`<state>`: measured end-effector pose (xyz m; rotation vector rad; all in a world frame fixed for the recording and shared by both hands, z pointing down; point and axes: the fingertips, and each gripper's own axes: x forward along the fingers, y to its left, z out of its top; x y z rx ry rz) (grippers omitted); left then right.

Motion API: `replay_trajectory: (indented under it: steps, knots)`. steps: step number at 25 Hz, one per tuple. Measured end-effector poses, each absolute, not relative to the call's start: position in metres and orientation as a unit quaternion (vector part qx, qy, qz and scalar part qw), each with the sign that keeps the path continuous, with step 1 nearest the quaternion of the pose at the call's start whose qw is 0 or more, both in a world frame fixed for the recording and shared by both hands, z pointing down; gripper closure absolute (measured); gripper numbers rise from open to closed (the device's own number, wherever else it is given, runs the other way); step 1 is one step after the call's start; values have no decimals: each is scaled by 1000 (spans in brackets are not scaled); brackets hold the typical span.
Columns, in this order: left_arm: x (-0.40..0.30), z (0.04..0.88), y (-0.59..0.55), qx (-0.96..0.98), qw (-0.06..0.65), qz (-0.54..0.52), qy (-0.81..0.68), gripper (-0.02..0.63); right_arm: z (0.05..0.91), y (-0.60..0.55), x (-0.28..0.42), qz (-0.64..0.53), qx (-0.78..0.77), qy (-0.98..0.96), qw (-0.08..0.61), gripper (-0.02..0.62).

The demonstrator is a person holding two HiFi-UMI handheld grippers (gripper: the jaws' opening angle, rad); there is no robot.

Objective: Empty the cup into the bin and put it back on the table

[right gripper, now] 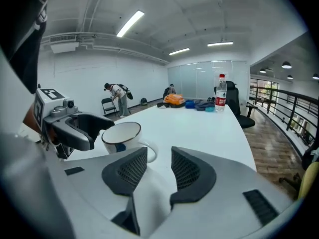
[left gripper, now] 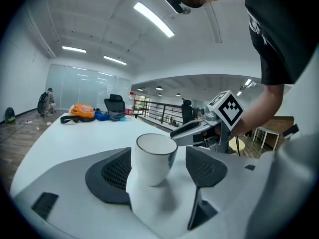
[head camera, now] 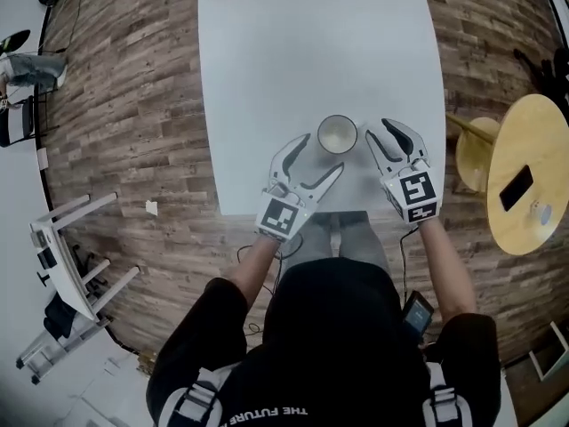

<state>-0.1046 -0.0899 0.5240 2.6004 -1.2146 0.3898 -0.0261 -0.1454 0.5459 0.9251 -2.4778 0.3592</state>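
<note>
A white cup (head camera: 337, 134) with a dark rim stands upright on the white table (head camera: 267, 69), near its front edge. My left gripper (head camera: 320, 156) lies just in front and left of it, open. In the left gripper view the cup (left gripper: 152, 158) stands in the gap at the jaw tips, and neither pad presses on it. My right gripper (head camera: 382, 130) sits to the cup's right, open with nothing between its jaws. In the right gripper view the cup (right gripper: 122, 136) is left of the jaws (right gripper: 158, 153), its handle turned toward them. No bin shows in any view.
A water bottle (right gripper: 221, 93) and bags (right gripper: 175, 99) lie at the table's far end. A round wooden table (head camera: 533, 176) with a phone and a stool (head camera: 476, 149) stand to the right. A white rack (head camera: 71, 256) lies on the floor at left.
</note>
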Motion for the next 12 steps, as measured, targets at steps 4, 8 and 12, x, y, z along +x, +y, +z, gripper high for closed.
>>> replay_trajectory:
  steps: [4,8,12]
  knots:
    - [-105,550,-102,895,134,132,-404,264,566,-153,-38,135,326,-904,242,456]
    - [-102,560,-112,904,127,125,-389,261,573,-162,-51,126,314,-909,243,456]
    - [-91,562,-123,917,106,128,-363,250,579,-173,-60,139,310,-912,230,456]
